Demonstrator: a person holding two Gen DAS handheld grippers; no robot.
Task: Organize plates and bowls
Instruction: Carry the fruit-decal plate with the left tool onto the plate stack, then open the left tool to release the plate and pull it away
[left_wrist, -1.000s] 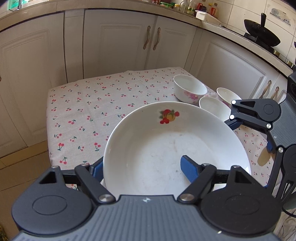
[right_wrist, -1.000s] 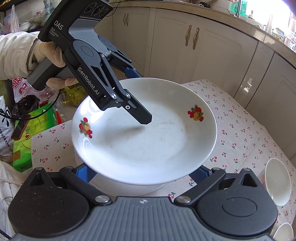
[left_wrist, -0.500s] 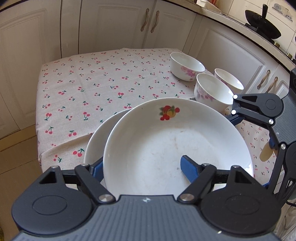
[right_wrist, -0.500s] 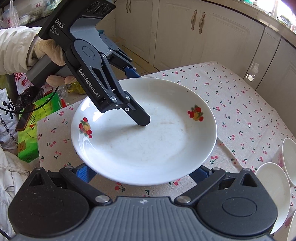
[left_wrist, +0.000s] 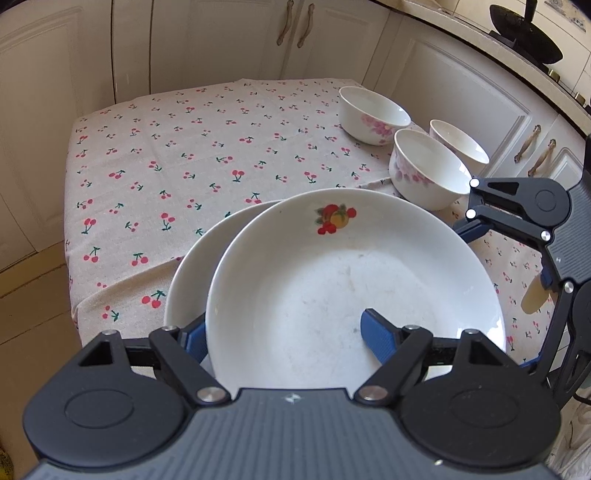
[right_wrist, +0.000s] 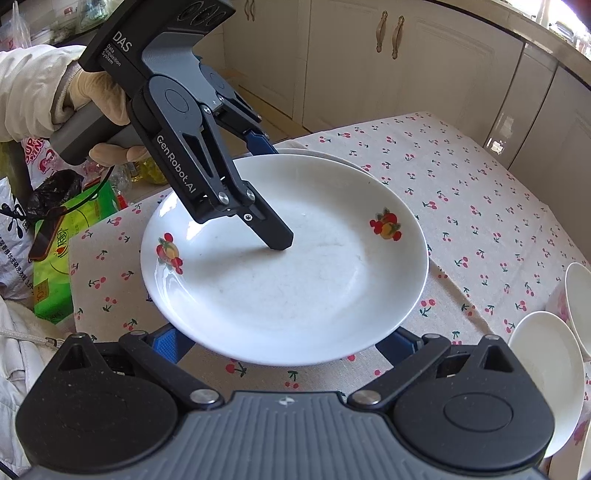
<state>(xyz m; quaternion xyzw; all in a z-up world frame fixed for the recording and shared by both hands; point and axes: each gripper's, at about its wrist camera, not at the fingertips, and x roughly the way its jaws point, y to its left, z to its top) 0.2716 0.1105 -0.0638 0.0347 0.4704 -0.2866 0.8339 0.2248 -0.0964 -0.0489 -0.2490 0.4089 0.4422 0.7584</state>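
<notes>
My left gripper (left_wrist: 284, 332) pinches the near rim of the fruit-print plate (left_wrist: 354, 288), one finger above and one below, holding it just over the second plate (left_wrist: 195, 258) on the tablecloth (left_wrist: 166, 158), likely for stacking. My right gripper (right_wrist: 284, 343) sits spread under the plate's edge, gripping nothing. Three bowls (left_wrist: 428, 173) wait beyond the plate

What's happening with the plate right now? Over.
Left gripper clamped on fruit plate. Right gripper open beneath it. Second plate waiting underneath. Bowls apart, nothing blocking.
</notes>
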